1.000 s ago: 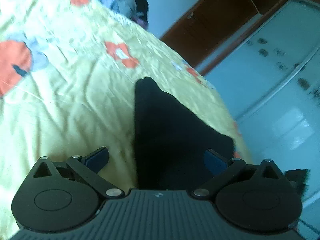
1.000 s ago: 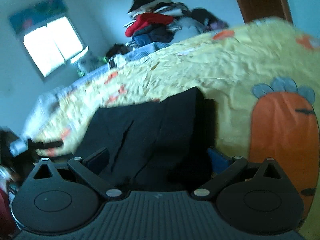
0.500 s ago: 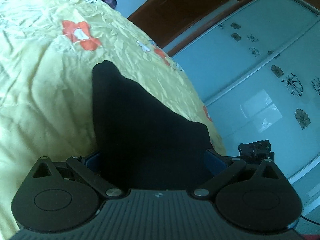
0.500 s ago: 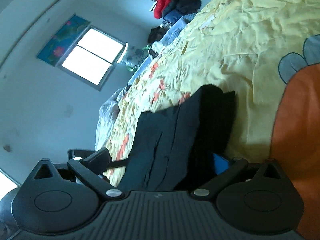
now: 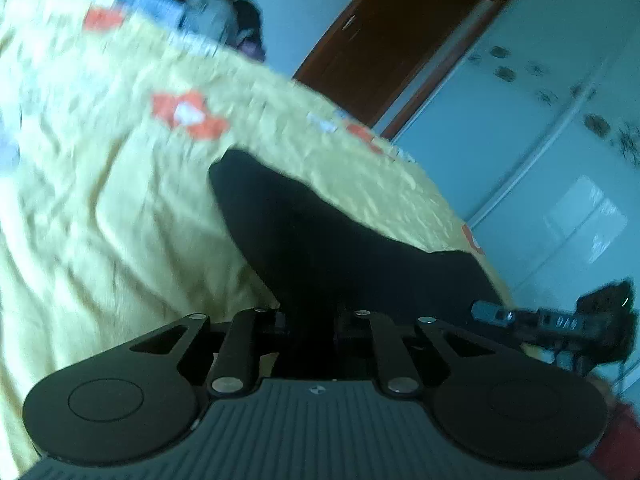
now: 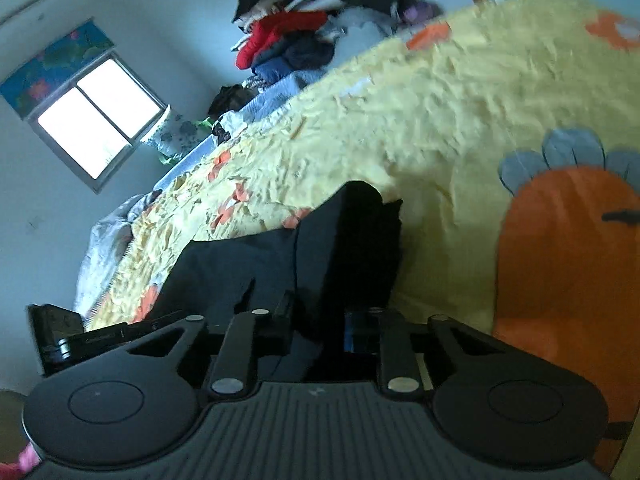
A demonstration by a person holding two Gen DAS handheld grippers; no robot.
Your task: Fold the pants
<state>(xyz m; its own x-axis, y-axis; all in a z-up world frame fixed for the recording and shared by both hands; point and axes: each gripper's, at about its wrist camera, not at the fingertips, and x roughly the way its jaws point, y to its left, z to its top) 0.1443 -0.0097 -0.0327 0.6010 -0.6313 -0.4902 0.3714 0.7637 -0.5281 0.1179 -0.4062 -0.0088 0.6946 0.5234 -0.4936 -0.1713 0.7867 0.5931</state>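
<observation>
Currently, the black pants point(image 5: 320, 240) are lying on the yellow bedspread point(image 5: 100, 220) of the bed, near its edge. The left tool point(image 5: 310, 322) is clamping the near edge of the pants; its jaws have just been closing, with the fabric between them. The right tool point(image 6: 320, 326) is likewise gripping the pants point(image 6: 280, 264) after closing on the dark cloth. Both tools are standing nearly shut. Piled clothes point(image 6: 304, 40) are sitting at the bed's far end.
</observation>
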